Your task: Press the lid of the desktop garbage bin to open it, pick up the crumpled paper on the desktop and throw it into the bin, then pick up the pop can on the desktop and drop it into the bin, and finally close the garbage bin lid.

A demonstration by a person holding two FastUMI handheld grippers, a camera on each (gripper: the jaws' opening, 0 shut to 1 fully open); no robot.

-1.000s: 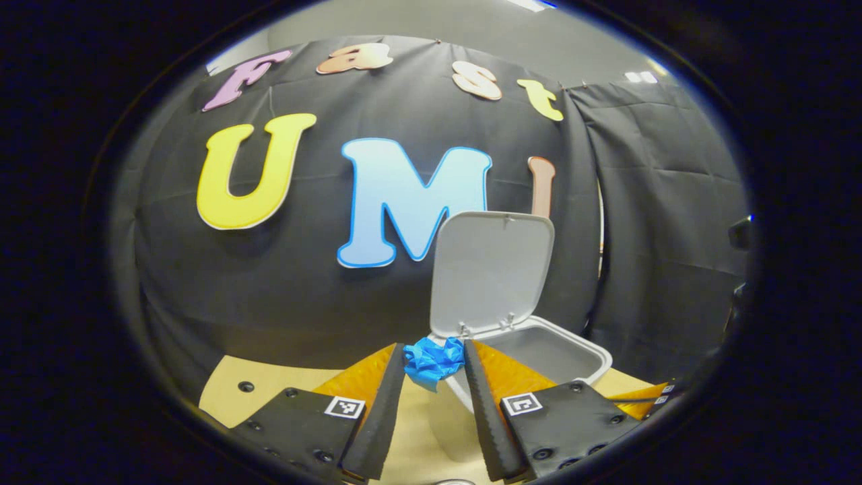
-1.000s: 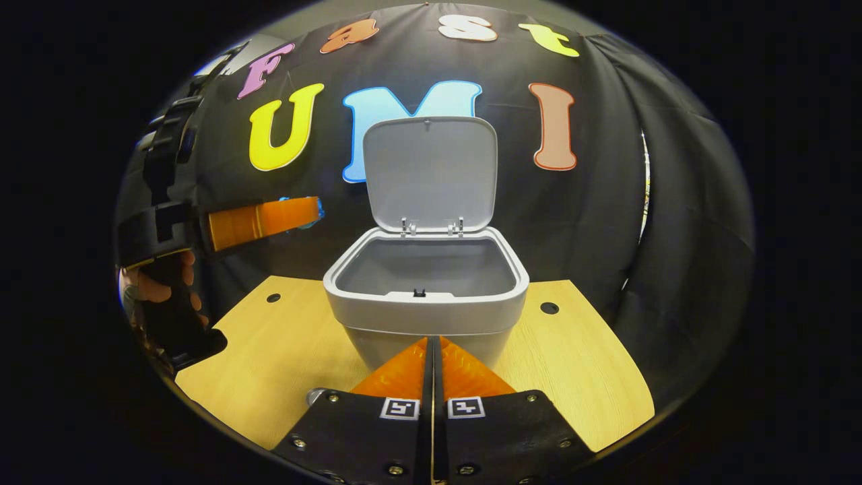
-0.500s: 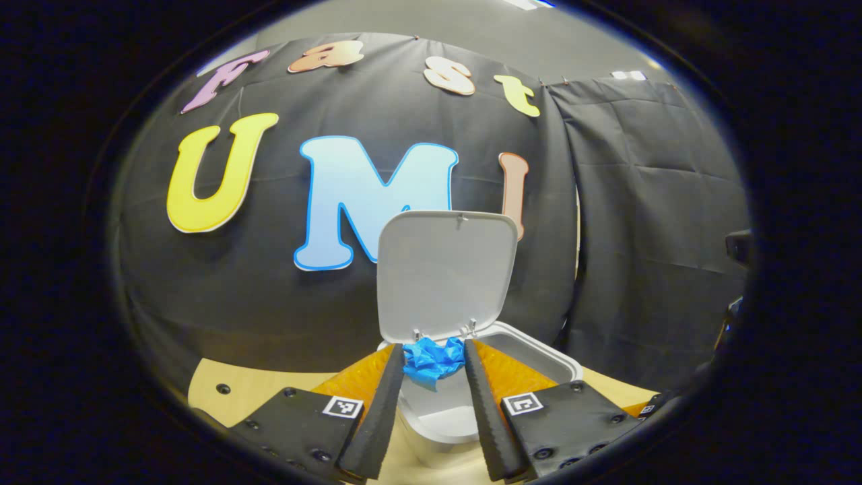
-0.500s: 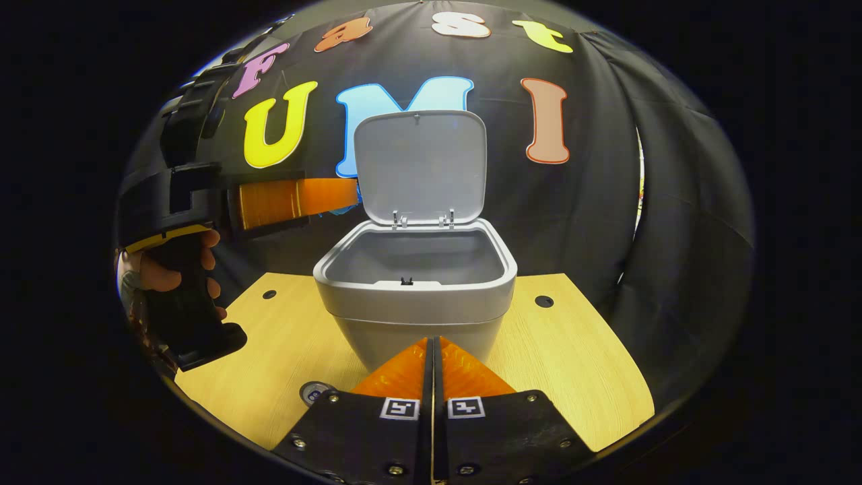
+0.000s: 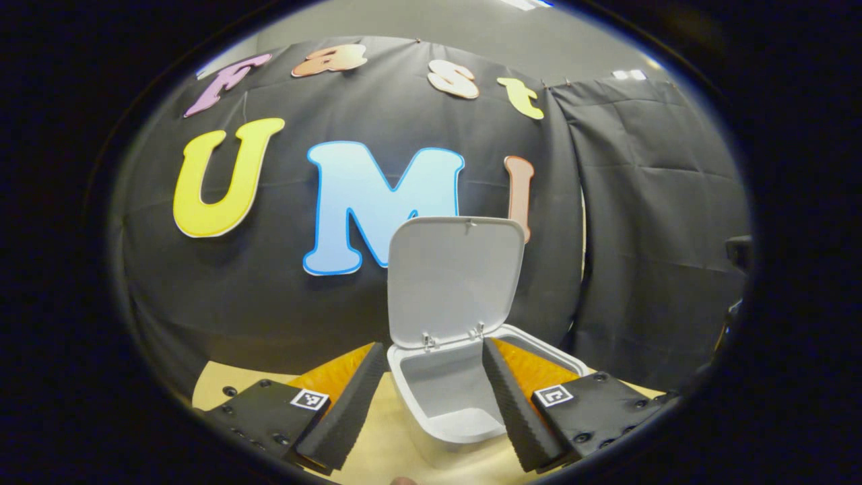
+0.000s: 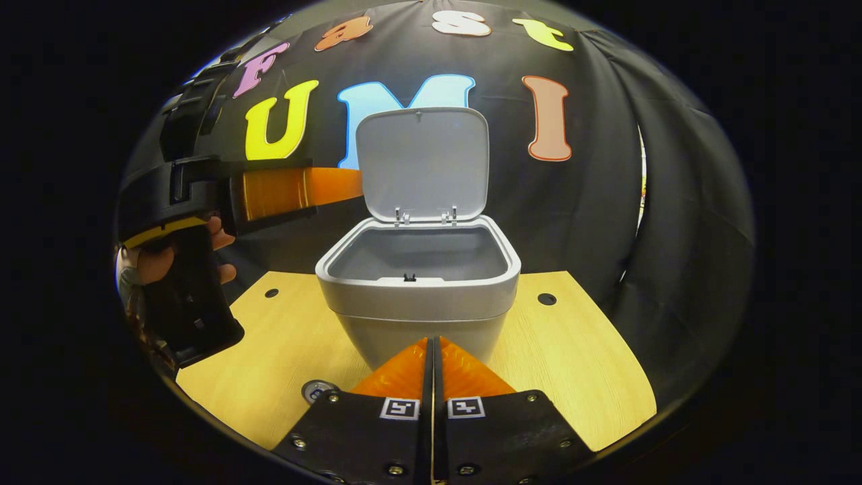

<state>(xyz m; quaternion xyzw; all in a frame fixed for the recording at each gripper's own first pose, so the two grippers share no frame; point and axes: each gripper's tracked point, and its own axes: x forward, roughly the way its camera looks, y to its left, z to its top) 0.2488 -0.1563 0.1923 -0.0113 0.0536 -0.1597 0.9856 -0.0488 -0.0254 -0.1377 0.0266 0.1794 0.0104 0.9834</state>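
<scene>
We see the left hand-held gripper (image 5: 431, 391) spread wide and empty above the open bin (image 6: 417, 283); the right hand-held gripper (image 6: 432, 357), closed on nothing, is nearer the pop can (image 6: 316, 389), low-left on the tabletop (image 6: 579, 377).

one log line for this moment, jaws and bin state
left gripper: jaws open, nothing between, over bin | right gripper: jaws shut, in front of bin | lid: up | can top: on desktop
</scene>
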